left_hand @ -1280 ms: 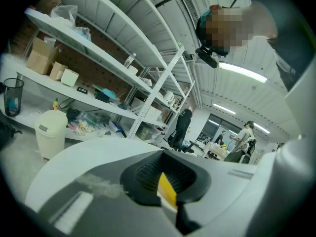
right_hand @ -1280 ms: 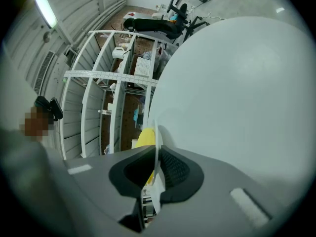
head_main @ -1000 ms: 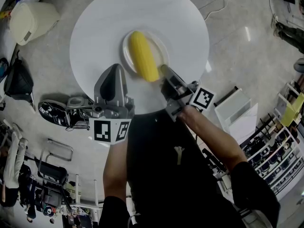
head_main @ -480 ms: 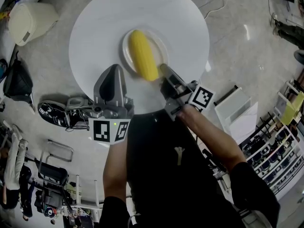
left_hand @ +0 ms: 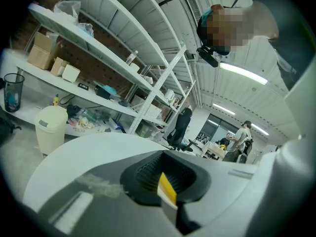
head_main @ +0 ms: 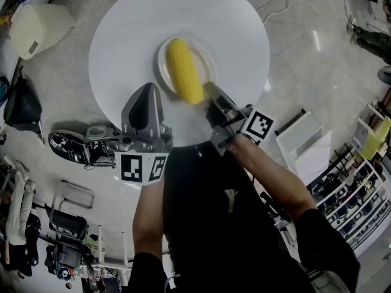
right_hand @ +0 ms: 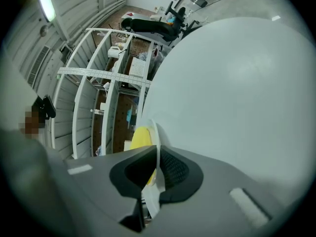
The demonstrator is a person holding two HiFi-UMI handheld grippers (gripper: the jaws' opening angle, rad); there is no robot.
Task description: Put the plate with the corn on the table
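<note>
A yellow corn cob lies on a small white plate near the middle of the round white table. My right gripper has the plate's near right rim between its jaws, which have just been closing further. The right gripper view shows that thin rim pinched between the pads, with the corn just beyond. My left gripper rests by the plate's near left edge, shut. Only a sliver of yellow shows through its slit, and I cannot tell whether it touches the plate.
A cream bin stands on the floor left of the table. A black bag and other gear lie at the lower left. A white box sits to the right. Metal shelves line the wall beyond the table.
</note>
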